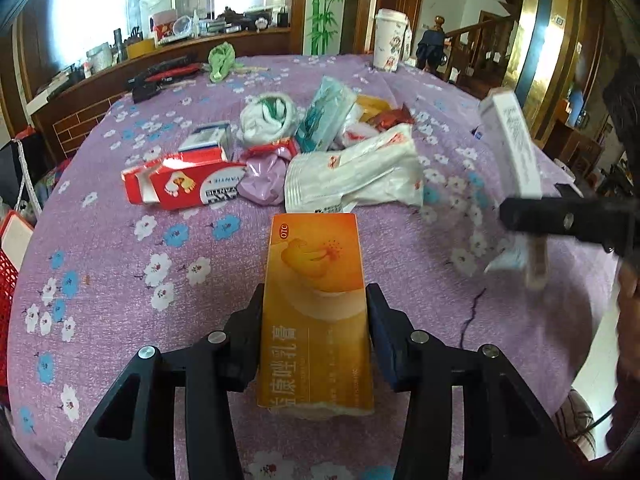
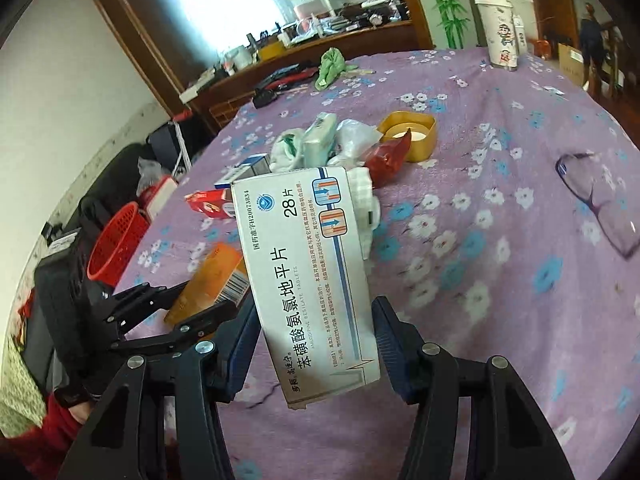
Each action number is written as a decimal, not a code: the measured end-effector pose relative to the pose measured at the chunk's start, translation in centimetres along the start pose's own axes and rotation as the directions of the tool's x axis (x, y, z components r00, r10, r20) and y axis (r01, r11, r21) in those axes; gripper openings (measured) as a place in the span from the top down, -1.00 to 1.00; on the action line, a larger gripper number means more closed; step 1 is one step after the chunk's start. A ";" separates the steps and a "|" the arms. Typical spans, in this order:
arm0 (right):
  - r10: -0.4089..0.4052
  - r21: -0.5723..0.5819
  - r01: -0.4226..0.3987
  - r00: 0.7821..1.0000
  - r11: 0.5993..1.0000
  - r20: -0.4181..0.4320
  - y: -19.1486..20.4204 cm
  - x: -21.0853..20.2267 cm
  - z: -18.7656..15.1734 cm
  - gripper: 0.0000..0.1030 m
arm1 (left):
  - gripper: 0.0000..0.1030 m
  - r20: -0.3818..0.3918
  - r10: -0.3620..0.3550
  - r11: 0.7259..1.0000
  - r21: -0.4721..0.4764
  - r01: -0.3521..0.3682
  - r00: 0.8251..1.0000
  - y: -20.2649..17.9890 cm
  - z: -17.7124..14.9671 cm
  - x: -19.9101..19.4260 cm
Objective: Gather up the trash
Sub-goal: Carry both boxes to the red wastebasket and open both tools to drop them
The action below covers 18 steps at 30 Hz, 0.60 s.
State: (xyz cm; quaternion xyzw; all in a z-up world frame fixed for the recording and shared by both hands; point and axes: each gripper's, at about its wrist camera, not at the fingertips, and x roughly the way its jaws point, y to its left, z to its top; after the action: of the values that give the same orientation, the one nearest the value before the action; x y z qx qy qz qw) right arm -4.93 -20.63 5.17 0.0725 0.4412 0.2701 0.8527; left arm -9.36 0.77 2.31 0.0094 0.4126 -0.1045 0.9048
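Purple floral tablecloth (image 1: 120, 288) covered the whole table, trash heaped mid-table.

Far left, off the table edge: red mesh basket (image 2: 116, 244).

Left gripper (image 1: 314, 332) was clamped on an orange medicine box (image 1: 316, 280), one pad on each long side, box pointing away from the gripper with its far end toward the heap. Right wrist view showed the same box raised off the cloth, barcode end up.

Heap, left to right:
- red-and-white carton (image 1: 180, 184), torn open, lying flat
- small blue-and-white box (image 1: 208, 140) just behind it
- pink crumpled bag (image 1: 264, 180) touching the carton's right end
- white bag with green print (image 1: 268, 116) behind that
- teal packet (image 1: 324, 116) leaning on the pile
- white plastic wrappers (image 1: 360, 176) at the front
- dark red wrapper (image 2: 390, 156) against a yellow lid (image 2: 412, 136), lid open side up

Right gripper (image 2: 316, 344) gripped a white tablet box (image 2: 304, 272) by its near end, fingers pressed to both edges, box tilted and held above the cloth. In the left wrist view it sat at the right, motion-blurred.

Back edge: green cloth (image 1: 222, 60), black-and-red tool (image 1: 164, 74), white paper cup (image 1: 390, 40) upright. Right side of the table: eyeglasses (image 2: 596, 200) lying well apart from the heap.
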 end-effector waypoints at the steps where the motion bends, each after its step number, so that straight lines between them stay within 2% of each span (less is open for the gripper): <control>1: -0.007 0.005 0.007 1.000 1.000 0.012 0.3 -0.2 -0.2 -0.17 | 0.11 0.013 0.005 1.000 0.000 -0.005 1.000 0.1 0.1 -0.3; 5: 0.015 0.036 -0.016 1.000 0.999 0.016 1.2 -0.2 -0.3 -0.17 | 0.11 0.046 0.007 1.000 -0.017 -0.006 0.999 0.6 0.2 -1.5; 13: 0.029 0.011 -0.029 1.000 1.000 -0.007 2.6 0.9 0.4 -0.17 | 0.11 0.077 0.033 0.998 -0.058 -0.028 0.997 2.6 0.5 -3.0; 18: 0.043 -0.021 -0.043 0.998 0.999 -0.035 4.8 1.8 1.3 -0.17 | 0.11 0.113 0.064 0.995 -0.087 -0.054 0.992 4.8 0.5 -4.8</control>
State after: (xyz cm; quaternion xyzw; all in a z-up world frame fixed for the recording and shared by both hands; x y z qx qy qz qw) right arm -4.96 -15.50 6.41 0.0682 0.4512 0.2943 0.8397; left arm -11.11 6.28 5.86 -0.0223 0.3631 -0.0607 0.9295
